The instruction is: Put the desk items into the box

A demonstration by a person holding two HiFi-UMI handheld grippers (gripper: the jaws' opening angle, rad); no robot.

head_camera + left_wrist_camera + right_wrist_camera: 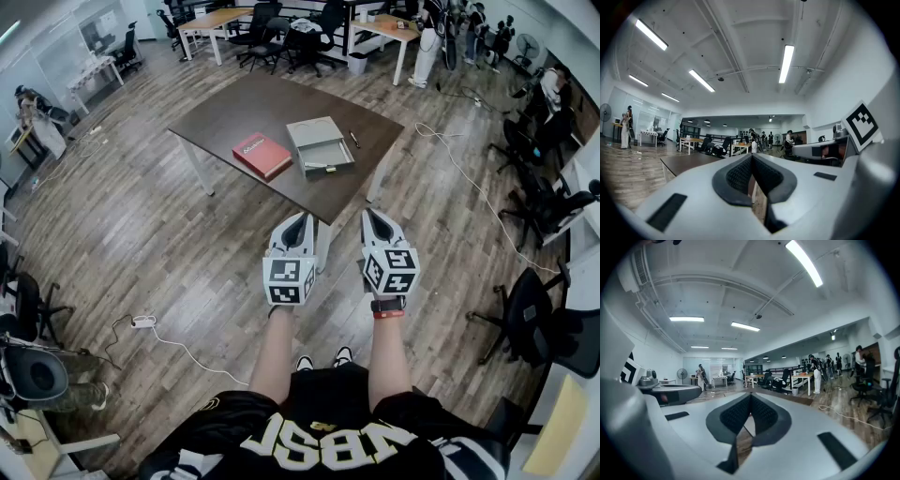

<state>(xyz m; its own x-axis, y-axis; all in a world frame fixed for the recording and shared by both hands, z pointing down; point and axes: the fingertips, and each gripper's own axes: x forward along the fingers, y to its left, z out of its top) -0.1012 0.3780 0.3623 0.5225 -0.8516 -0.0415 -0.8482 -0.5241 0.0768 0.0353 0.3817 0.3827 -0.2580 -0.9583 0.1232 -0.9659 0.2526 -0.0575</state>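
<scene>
Book: stiff, flat, likely hefty; grip at spine edge.
Pen: light, likely rolls; beside box, toward desk right corner.
Left gripper, right gripper: fingers together, empty.

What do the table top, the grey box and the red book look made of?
Table top: dark brown wood or wood-look laminate, matte, even tone.
Grey box: cardboard or thin metal, flat matte grey; too small to tell.
Red book: probably paper under a smooth red cover, faint sheen.
</scene>
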